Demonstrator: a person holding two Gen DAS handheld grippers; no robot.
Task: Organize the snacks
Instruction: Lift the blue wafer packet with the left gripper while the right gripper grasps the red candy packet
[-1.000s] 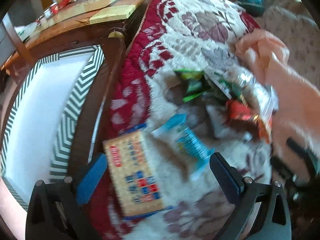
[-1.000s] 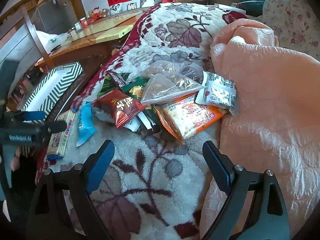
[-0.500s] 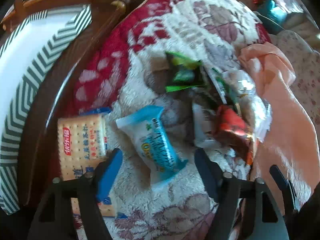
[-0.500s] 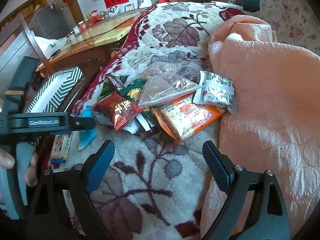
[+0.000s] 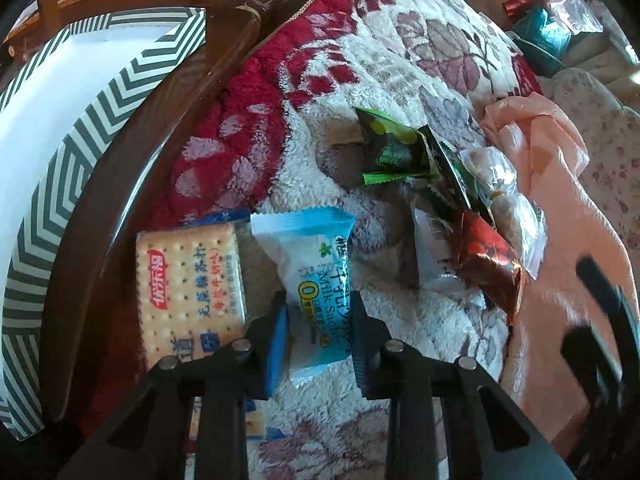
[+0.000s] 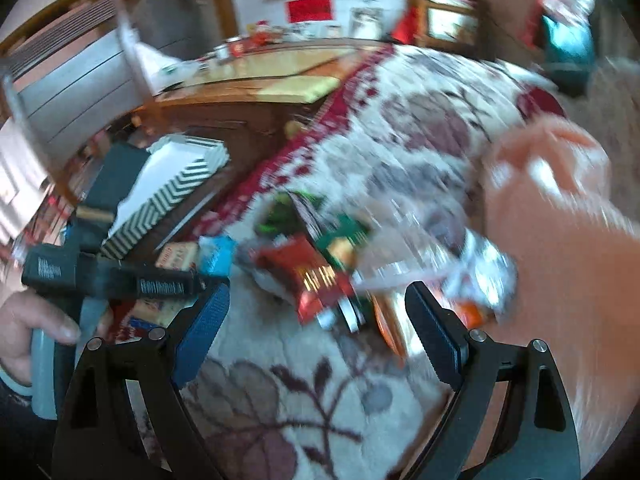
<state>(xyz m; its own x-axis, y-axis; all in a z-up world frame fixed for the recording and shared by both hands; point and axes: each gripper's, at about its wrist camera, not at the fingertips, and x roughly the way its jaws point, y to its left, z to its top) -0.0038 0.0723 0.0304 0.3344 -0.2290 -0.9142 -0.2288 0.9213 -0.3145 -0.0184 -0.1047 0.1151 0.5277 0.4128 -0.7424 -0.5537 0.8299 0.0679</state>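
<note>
Left wrist view: left gripper (image 5: 318, 330) closed in on the blue packet (image 5: 318, 280), pads touching both sides of its lower half, apparently pinching it where it lies on the blanket (image 5: 400, 60). Just beside it, on the left, a cracker pack (image 5: 188, 288) near the blanket's edge; beyond that, the striped box (image 5: 80, 128), probably where the snacks go. Farther right, a heap with a green packet (image 5: 394, 148) and a red packet (image 5: 486, 258). Likely light, soft and crinkly, with slick film apt to slip; best held across the filled middle, not the flat sealed ends, and gently, in case the contents crumble. Right wrist view, badly blurred: right gripper (image 6: 318, 330) spread wide, holding nothing, hovering above the blanket short of the heap; blue packet at left, by the left gripper's body.
</note>
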